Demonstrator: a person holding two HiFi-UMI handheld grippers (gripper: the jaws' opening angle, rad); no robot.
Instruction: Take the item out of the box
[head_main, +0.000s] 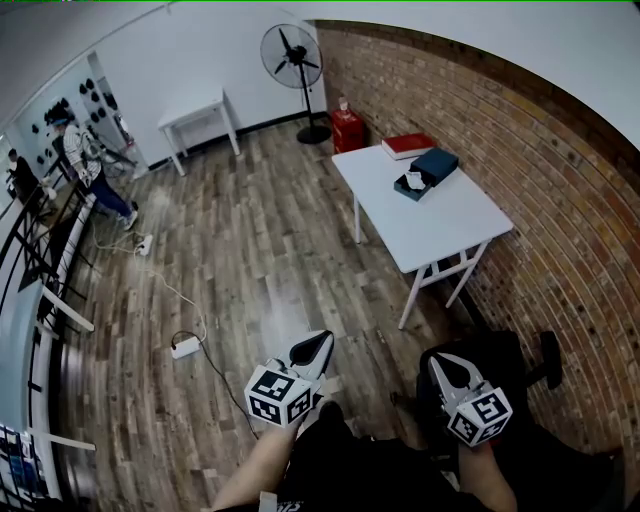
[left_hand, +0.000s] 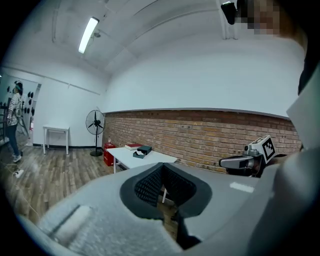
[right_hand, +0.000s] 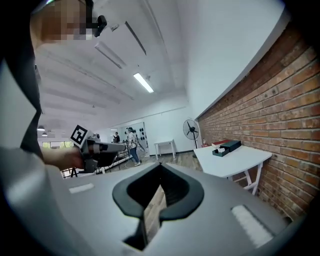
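A small dark teal box (head_main: 408, 189) lies open on the white table (head_main: 440, 225) by the brick wall, with a white item (head_main: 413, 179) inside it. Its lid (head_main: 435, 163) rests just behind it, next to a red book (head_main: 408, 145). Both grippers are held low and well short of the table, over the wooden floor. My left gripper (head_main: 318, 350) has its jaws together with nothing in them. My right gripper (head_main: 445, 368) is also shut and empty. From the left gripper view the box (left_hand: 139, 154) looks small and distant. The right gripper view also shows the box (right_hand: 222, 148) far off.
A standing fan (head_main: 292, 60) and a red canister (head_main: 347, 130) are by the far wall, with a small white table (head_main: 197, 110) to their left. A person (head_main: 90, 165) stands at the far left. A power strip (head_main: 186, 347) and its cable lie on the floor. A black chair (head_main: 520, 360) is beside my right gripper.
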